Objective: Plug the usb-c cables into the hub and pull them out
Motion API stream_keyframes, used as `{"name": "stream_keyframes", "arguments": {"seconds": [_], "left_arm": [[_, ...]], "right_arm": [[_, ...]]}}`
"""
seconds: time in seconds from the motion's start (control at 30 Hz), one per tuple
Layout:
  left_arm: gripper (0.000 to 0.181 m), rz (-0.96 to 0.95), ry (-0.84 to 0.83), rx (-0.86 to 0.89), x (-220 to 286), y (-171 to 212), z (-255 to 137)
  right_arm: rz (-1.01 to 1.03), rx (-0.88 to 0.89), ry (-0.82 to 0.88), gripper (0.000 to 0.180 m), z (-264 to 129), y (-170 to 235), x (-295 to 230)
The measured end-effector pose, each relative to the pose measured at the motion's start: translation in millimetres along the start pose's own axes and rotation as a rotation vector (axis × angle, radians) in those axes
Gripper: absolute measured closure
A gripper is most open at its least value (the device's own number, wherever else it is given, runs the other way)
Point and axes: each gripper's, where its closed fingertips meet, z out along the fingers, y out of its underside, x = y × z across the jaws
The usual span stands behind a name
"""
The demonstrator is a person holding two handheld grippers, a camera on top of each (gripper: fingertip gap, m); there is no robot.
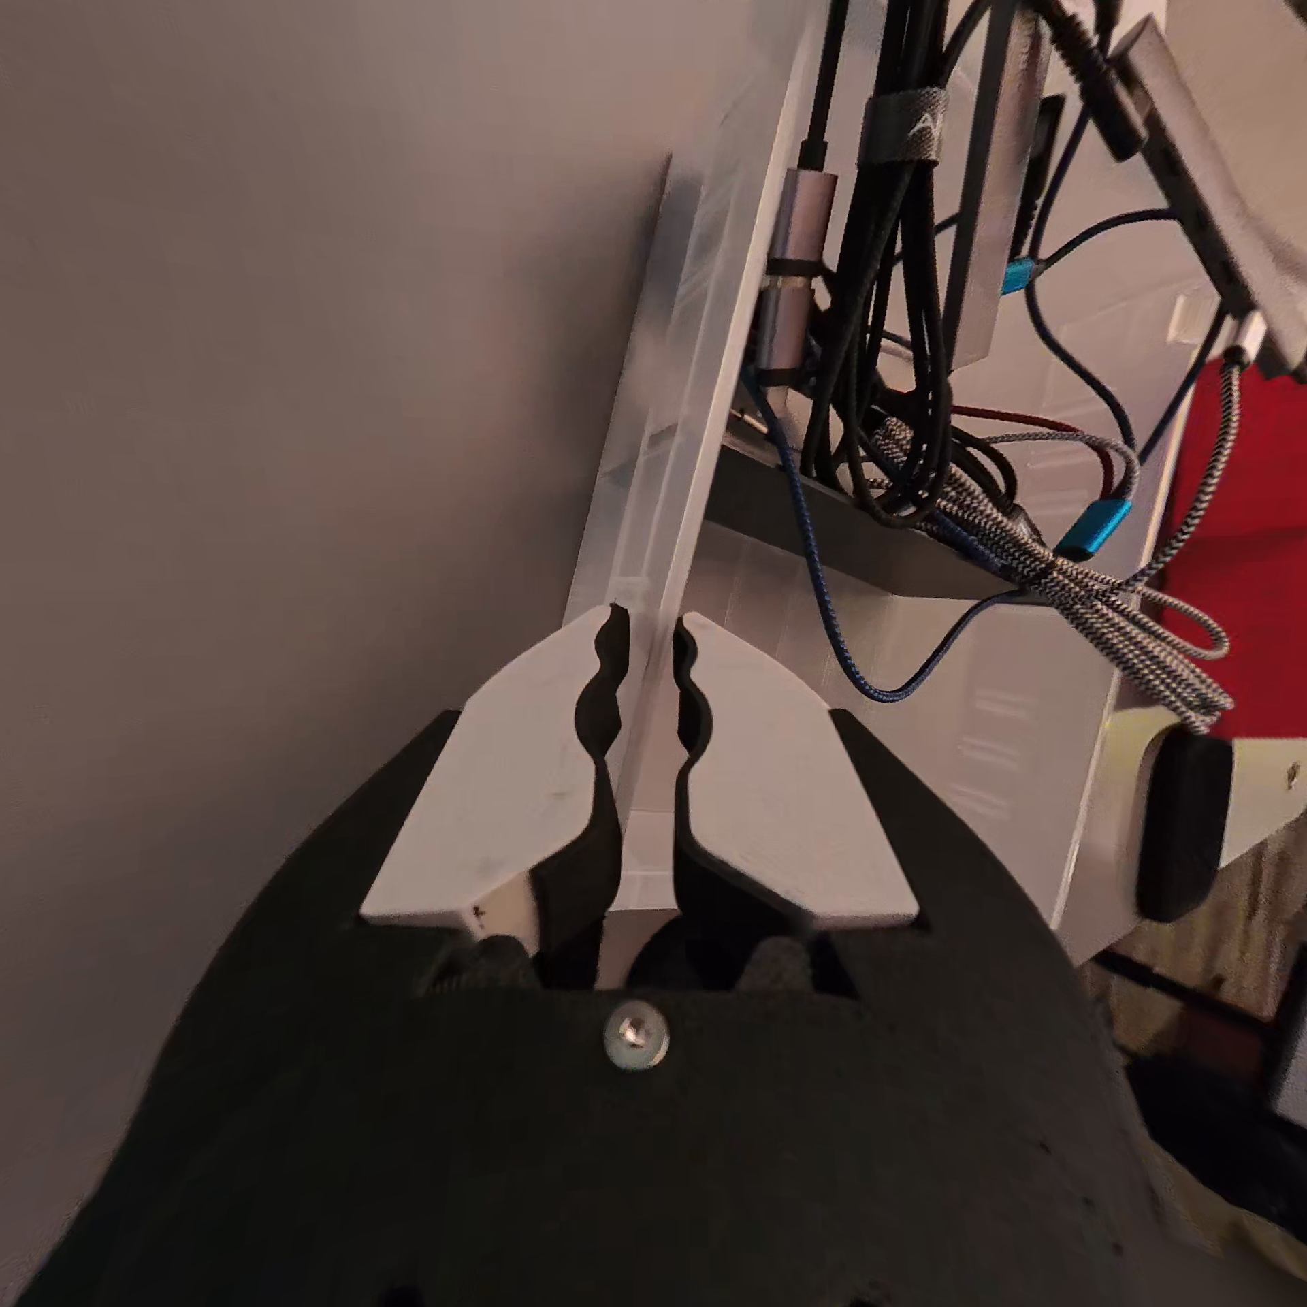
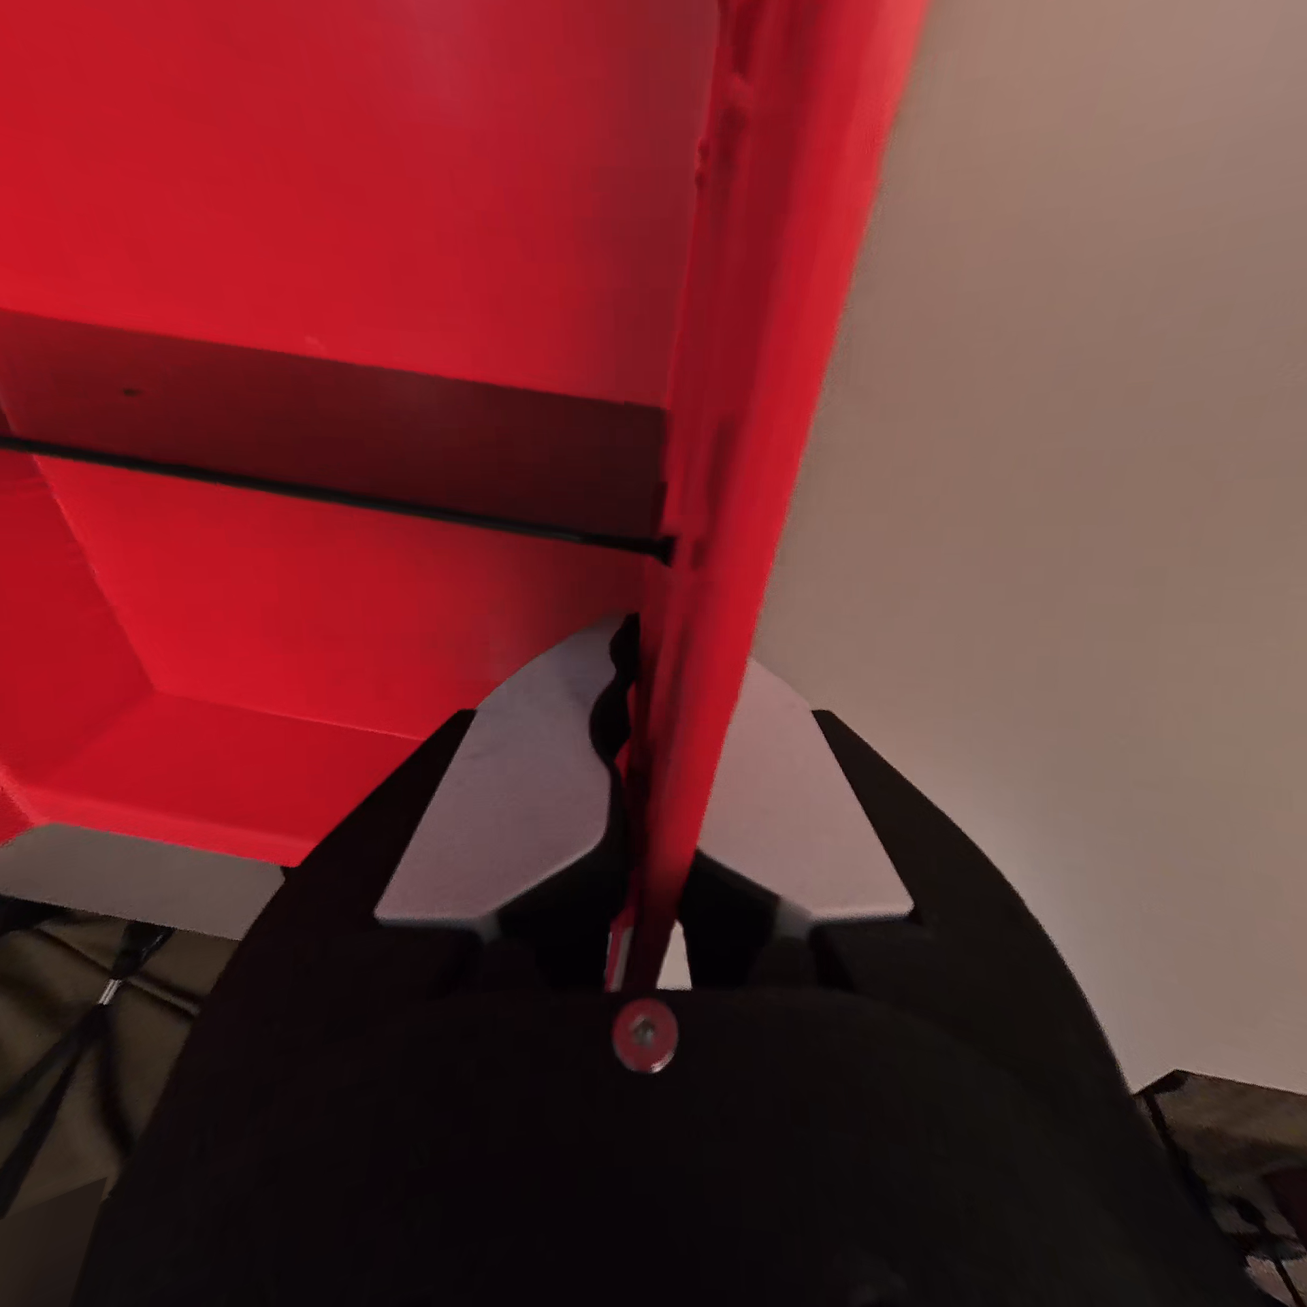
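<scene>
My left gripper [image 1: 651, 629] is shut on the side wall of a white translucent bin [image 1: 679, 460]. Inside the bin lie a black cable bundle [image 1: 891, 318], a blue braided cable [image 1: 834, 622], a grey-white braided cable [image 1: 1103, 587] and a blue plug [image 1: 1093, 527]. A silver hub [image 1: 1202, 155] with a cable in its end sits at the top right. My right gripper [image 2: 672, 636] is shut on the side wall of a red bin [image 2: 707, 495]; that wall partly hides its right finger. What I see of the red bin's inside holds no cables.
A plain beige wall [image 1: 283, 424] fills the left of the left wrist view and the right of the right wrist view [image 2: 1061, 424]. The red bin [image 1: 1245, 495] stands right beside the white one. A thin black strip [image 2: 318, 488] crosses the red bin's inside.
</scene>
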Motion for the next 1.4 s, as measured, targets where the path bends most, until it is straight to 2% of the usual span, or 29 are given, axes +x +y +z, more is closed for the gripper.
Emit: {"name": "stream_keyframes", "arguments": {"seconds": [0.23,0.4,0.53,0.7,0.93,1.2,1.4], "left_arm": [[0.167,-0.133,0.093,0.132,-35.6,0.9,-23.3],[0.167,-0.187,0.020,0.193,-54.2,-1.2,-33.2],[0.167,-0.160,0.020,0.141,-44.6,4.5,-29.7],[0.167,-0.109,0.069,0.069,-25.8,8.7,-20.7],[0.167,-0.101,0.086,0.089,-26.1,3.8,-18.8],[0.167,-0.117,0.056,0.142,-36.2,-1.4,-22.4],[0.166,-0.143,0.087,0.130,-39.0,4.9,-27.5]], "right_arm": [[0.045,-0.023,-0.040,0.174,-0.3,-4.4,6.7],[0.078,-0.018,-0.038,0.174,-0.8,-0.5,12.1],[0.138,-0.011,-0.032,0.175,-0.7,6.0,13.3],[0.094,-0.024,0.007,0.176,-0.3,10.0,12.0],[0.069,-0.030,0.008,0.176,-0.5,8.0,15.5],[0.143,-0.036,-0.039,0.175,-2.5,2.4,30.6],[0.148,-0.040,-0.011,0.176,-2.4,7.6,32.9]]}}
